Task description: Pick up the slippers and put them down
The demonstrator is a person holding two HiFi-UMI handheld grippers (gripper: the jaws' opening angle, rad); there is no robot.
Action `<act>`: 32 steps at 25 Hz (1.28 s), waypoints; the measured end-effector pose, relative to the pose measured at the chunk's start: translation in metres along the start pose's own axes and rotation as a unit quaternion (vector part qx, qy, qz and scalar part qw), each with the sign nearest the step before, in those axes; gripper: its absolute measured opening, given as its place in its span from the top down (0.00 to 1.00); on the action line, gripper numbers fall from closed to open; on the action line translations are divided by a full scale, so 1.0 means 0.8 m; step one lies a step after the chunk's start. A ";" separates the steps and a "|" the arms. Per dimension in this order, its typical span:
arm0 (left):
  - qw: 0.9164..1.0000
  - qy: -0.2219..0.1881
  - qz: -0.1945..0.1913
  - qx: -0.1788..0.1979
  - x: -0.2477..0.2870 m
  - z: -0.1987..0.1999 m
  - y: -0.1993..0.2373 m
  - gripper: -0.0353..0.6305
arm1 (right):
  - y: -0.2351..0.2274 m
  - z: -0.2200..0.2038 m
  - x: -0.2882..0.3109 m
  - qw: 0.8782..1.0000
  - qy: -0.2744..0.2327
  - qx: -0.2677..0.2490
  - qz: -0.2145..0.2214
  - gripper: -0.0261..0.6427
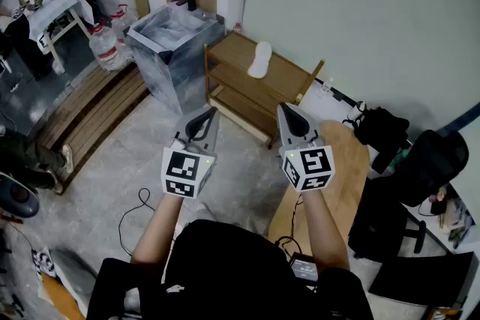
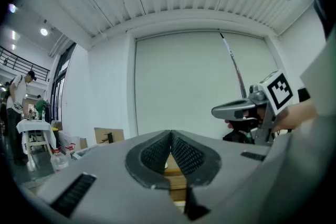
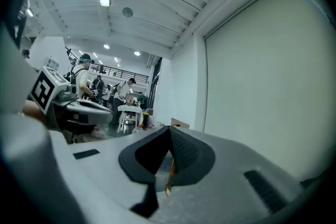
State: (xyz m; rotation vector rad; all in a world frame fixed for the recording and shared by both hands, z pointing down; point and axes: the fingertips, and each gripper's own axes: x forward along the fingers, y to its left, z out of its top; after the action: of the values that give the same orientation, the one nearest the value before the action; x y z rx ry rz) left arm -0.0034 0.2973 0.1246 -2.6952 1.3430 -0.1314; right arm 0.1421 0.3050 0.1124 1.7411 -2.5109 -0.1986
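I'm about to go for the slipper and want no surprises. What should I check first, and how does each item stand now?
1. Target found: ok, a white slipper lies on the wooden shelf, on its top board.
2. Second slipper in sight: not ok, only one shows.
3. Left gripper empty: ok, jaws together on nothing.
4. Right gripper empty: ok, jaws together on nothing.
5. Jaws opened for a grasp: not ok, both shut.
6. Either gripper at the slipper: not ok, both apart from it.
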 end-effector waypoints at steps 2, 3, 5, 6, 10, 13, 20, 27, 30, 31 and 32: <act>1.000 0.010 -0.003 -0.006 -0.003 0.000 -0.004 0.94 | -0.001 0.001 -0.002 1.000 -0.005 0.008 -0.002 0.98; 1.000 0.010 -0.002 -0.005 -0.003 0.001 -0.004 0.94 | -0.002 0.001 -0.003 1.000 -0.007 0.011 -0.002 0.98; 1.000 0.002 0.002 0.001 -0.002 0.002 -0.003 0.94 | -0.002 -0.001 -0.006 1.000 -0.007 0.014 0.001 0.98; 1.000 0.000 0.003 0.003 -0.002 0.002 -0.003 0.94 | -0.001 -0.004 -0.006 1.000 -0.005 0.013 0.002 0.98; 1.000 0.003 0.002 0.007 -0.003 -0.004 -0.003 0.94 | 0.002 -0.013 -0.004 1.000 0.001 0.015 0.003 0.98; 1.000 0.011 0.000 -0.008 0.001 -0.007 -0.002 0.94 | 0.000 -0.019 0.002 1.000 0.005 0.021 0.006 0.98; 1.000 0.016 0.014 0.019 0.020 -0.021 0.017 0.94 | -0.003 -0.034 0.037 1.000 0.020 0.022 0.010 0.98; 1.000 0.022 0.014 0.001 0.065 -0.041 0.055 0.94 | -0.018 -0.050 0.091 0.998 0.035 0.042 0.016 0.98; 1.000 0.021 0.013 -0.010 0.090 -0.048 0.078 0.94 | -0.025 -0.058 0.124 0.998 0.044 0.036 0.017 0.98; 1.000 0.021 0.013 -0.011 0.099 -0.050 0.087 0.94 | -0.027 -0.060 0.135 0.998 0.047 0.035 0.017 0.98; 1.000 0.019 0.012 -0.013 0.108 -0.052 0.095 0.94 | -0.029 -0.062 0.147 0.998 0.050 0.035 0.017 0.98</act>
State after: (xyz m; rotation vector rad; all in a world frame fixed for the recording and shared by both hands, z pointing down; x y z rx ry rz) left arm -0.0170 0.1797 0.1559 -2.7091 1.3978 -0.1647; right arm 0.1295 0.1840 0.1572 1.6859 -2.5029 -0.0227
